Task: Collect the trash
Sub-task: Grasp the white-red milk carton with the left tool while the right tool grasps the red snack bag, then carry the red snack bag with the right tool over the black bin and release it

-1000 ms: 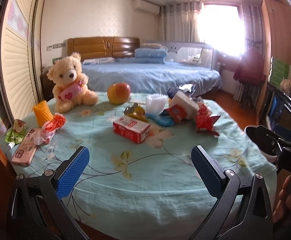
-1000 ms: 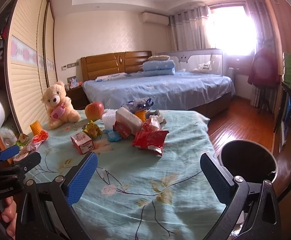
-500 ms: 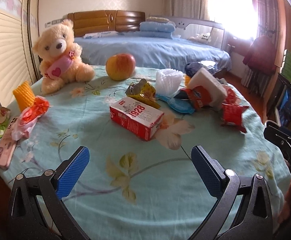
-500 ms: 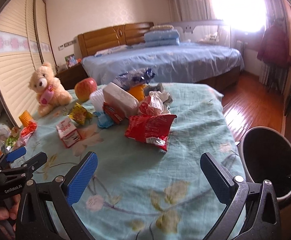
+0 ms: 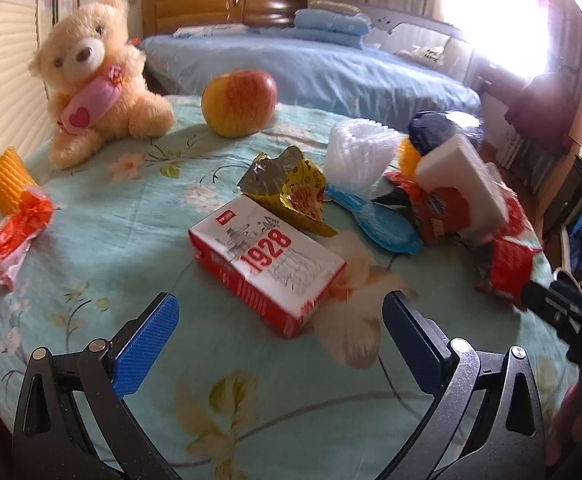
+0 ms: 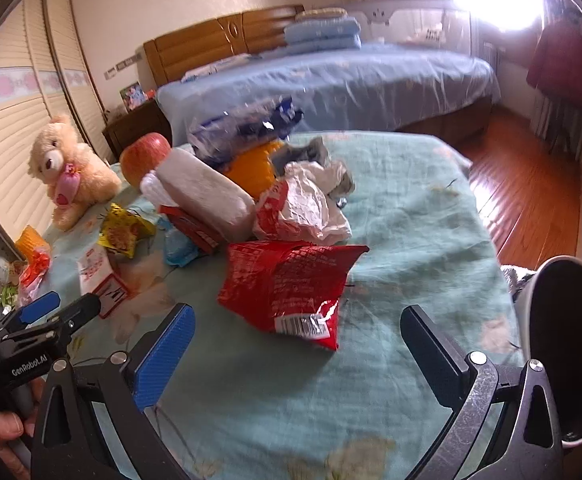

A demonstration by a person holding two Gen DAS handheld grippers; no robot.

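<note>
Left wrist view: the left gripper (image 5: 277,320) is wide open w/ nothing between its blue-padded fingers, hovering low over the pale green floral tablecloth (image 5: 103,248), lined up on the red-and-white "1928" carton (image 5: 269,270) lying flat just ahead. Behind the carton sit a torn yellow foil snack wrapper (image 5: 291,192), a white foam fruit net (image 5: 357,156), a blue plastic scrap (image 5: 387,226) and a red-and-white tissue pack (image 5: 455,196); a crumpled orange-red wrapper (image 5: 19,228) lies apart near the left edge. The cream teddy bear (image 5: 95,80) and red-yellow apple (image 5: 239,102) don't look like trash, prob. stay. Right wrist view: the right gripper (image 6: 297,332) is equally wide open & empty, aimed at the red crinkled snack bag (image 6: 287,284) just in front of it. Beyond that, a crumpled white-and-red paper wrapper (image 6: 307,208), then the rest of the pile. The dark round trash bin (image 6: 571,344) stands off the table's right edge, near this gripper; its inside is too dark to tell if anything's in it. Judging by this, the task looks barely started: all litter is on the table, nothing gripped, approx. every piece left to collect
</note>
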